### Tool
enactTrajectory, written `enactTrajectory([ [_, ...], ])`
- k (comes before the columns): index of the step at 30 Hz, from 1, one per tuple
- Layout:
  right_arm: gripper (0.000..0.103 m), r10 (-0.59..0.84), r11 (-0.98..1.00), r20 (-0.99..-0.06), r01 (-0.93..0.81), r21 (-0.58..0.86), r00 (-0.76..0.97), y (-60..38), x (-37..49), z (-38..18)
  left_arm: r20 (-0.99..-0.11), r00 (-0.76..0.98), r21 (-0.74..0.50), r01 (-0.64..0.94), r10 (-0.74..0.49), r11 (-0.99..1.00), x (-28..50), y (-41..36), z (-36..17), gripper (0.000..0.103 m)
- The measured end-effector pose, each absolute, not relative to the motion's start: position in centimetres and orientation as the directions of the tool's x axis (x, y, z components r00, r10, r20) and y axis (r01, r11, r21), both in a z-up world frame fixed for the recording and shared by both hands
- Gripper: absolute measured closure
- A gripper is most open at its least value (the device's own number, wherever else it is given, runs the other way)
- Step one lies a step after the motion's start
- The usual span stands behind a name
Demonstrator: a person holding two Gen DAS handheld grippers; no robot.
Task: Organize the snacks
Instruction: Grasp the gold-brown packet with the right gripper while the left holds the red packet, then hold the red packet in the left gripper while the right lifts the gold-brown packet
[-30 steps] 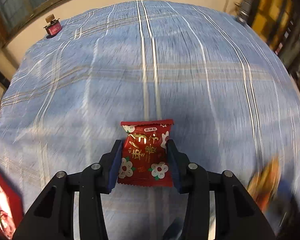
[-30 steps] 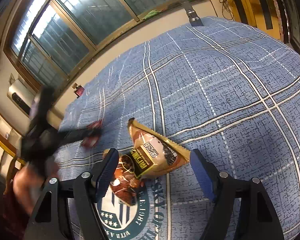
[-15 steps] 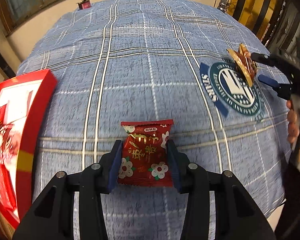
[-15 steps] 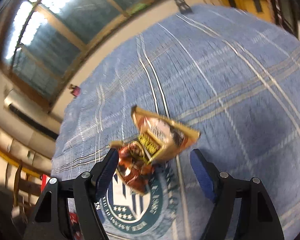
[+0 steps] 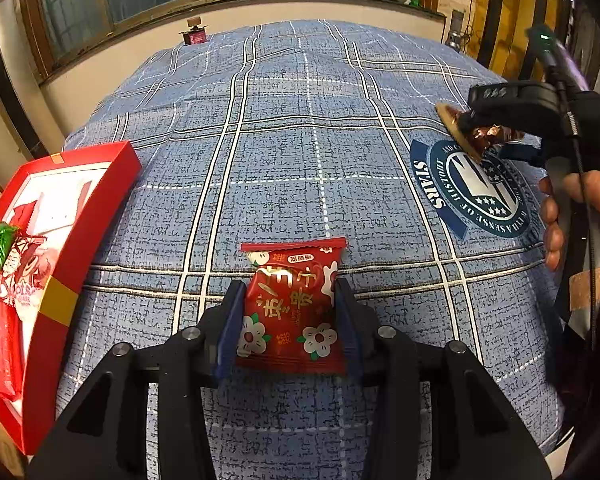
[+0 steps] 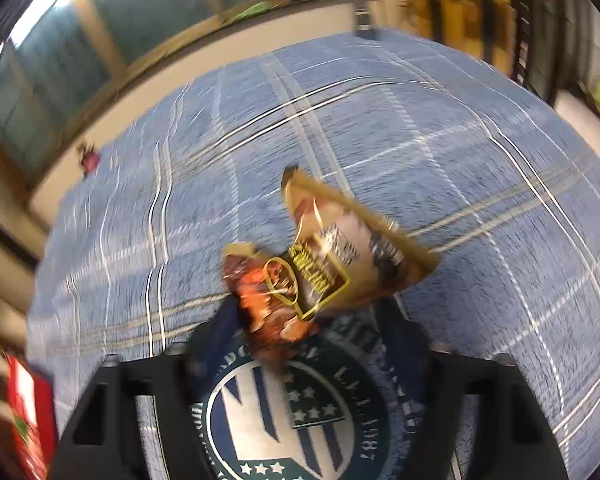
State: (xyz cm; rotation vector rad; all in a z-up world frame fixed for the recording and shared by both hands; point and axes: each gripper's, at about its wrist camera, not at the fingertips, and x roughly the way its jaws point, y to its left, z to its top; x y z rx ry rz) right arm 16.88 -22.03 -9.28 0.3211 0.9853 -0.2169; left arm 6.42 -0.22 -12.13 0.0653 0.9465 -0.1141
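My left gripper (image 5: pixel 290 304) is shut on a red snack packet (image 5: pixel 294 276) with white flowers, held just above the blue plaid cloth (image 5: pixel 300 140). An open red box (image 5: pixel 96 216) holding several red packets lies at the left edge. In the blurred right wrist view, my right gripper (image 6: pixel 312 320) is closing its jaws around a tan packet (image 6: pixel 352 248) and an orange-brown packet (image 6: pixel 268 300) over the round emblem (image 6: pixel 292 412). The left pad is near the orange-brown packet, and a gap shows at the right pad. From the left wrist view, the right gripper (image 5: pixel 488 136) sits at the far right.
A person's hand (image 5: pixel 572 208) holds the right gripper's handle at the cloth's right edge. A small dark red object (image 5: pixel 195 34) stands at the far edge by the wall. Windows run along the back. The red box (image 6: pixel 28 400) shows at lower left.
The left gripper swung across with the red packet, bringing the red box into view, then held still. The right gripper moved over the brown packets and its jaws narrowed.
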Motion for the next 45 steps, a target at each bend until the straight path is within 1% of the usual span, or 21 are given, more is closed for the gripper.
enactTrajectory([
  [3, 0.065, -0.065, 0.961, -0.848, 0.262, 0.089, 0.526, -20.4, 17.3, -9.3, -0.807, 0.585, -0.011, 0.118, -0.079, 0.993, 6.4, 0.0, -12.2, 0.060],
  [4, 0.068, -0.069, 0.970, -0.850, 0.234, 0.065, 0.523, -19.8, 17.2, -9.4, -0.805, 0.588, -0.020, 0.116, -0.085, 0.993, 6.2, 0.2, -12.3, 0.060],
  [8, 0.075, -0.097, 0.989, -0.854, 0.149, -0.024, 0.512, -17.8, 15.8, -9.5, -0.797, 0.596, -0.033, 0.110, -0.093, 0.993, 5.8, 0.3, -12.2, 0.059],
  [15, 0.078, 0.025, 0.998, -0.860, 0.037, 0.051, 0.509, -17.5, 10.4, -8.8, -0.789, 0.607, -0.033, 0.110, -0.093, 0.993, 5.5, 0.4, -12.3, 0.059],
  [21, 0.079, 0.063, 0.998, -0.859, -0.010, 0.067, 0.508, -17.7, 5.7, -8.6, -0.779, 0.620, -0.026, 0.108, -0.088, 0.994, 5.3, 0.4, -12.3, 0.058],
  [26, 0.079, 0.077, 0.997, -0.848, -0.019, 0.079, 0.524, -18.1, 2.7, -8.4, -0.775, 0.627, -0.027, 0.103, -0.086, 0.994, 5.1, 0.5, -12.4, 0.058],
  [29, 0.078, 0.063, 0.998, -0.839, -0.026, 0.058, 0.540, -17.9, 1.7, -8.5, -0.774, 0.627, -0.028, 0.102, -0.086, 0.994, 5.1, 0.5, -12.4, 0.057],
  [35, 0.078, 0.033, 0.999, -0.827, -0.028, 0.022, 0.561, -17.3, 1.0, -8.5, -0.773, 0.629, -0.030, 0.097, -0.084, 0.995, 5.0, 0.5, -12.4, 0.057],
  [45, 0.078, 0.029, 1.000, -0.821, -0.025, 0.018, 0.570, -17.1, 0.7, -8.5, -0.772, 0.629, -0.032, 0.100, -0.088, 0.995, 5.0, 0.5, -12.4, 0.057],
])
